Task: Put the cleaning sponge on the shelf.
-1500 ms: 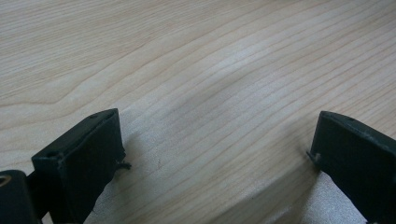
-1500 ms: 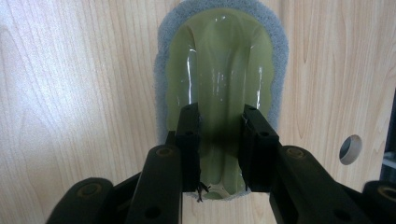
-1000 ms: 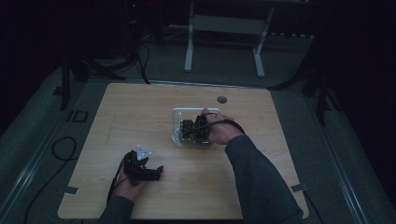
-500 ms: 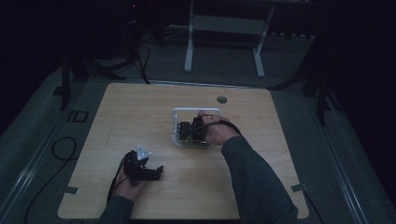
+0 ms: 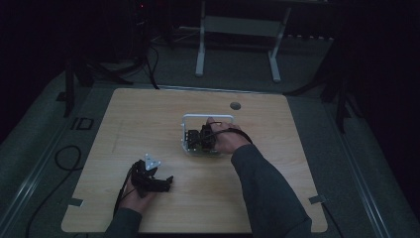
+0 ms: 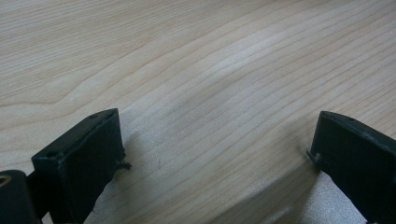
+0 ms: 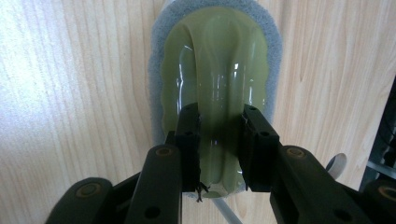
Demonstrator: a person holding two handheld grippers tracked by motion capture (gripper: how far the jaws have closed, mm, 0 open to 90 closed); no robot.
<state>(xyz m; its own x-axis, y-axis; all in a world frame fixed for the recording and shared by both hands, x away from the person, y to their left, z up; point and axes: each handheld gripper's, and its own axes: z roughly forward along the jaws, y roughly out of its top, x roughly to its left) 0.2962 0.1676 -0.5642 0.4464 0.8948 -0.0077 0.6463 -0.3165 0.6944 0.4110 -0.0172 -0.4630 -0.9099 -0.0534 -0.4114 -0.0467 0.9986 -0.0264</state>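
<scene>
Two grippers share the bench (image 5: pixel 148 114): the left gripper (image 6: pixel 215 154) rests idle, jaws wide apart over bare wood; the right gripper (image 7: pixel 219 140) clamps the green scrubber's (image 7: pixel 217 60) handle beside a wire rack (image 5: pixel 208 119). Grasp done; any moving or scrubbing probably remains.

Very dim in the high view: murky and low in contrast, near-black along the top and both side edges, with the wooden table (image 5: pixel 148 124) alone catching a weak, even light at mid-frame. Far brighter in both gripper views, washed out to near white at the left edge of the right gripper view, with white glints of glare on the glossy green scrubber handle (image 7: pixel 217 70) at its centre. Soft shadows at lower centre of the left gripper view, blurred near edges at the bottom corners.
</scene>
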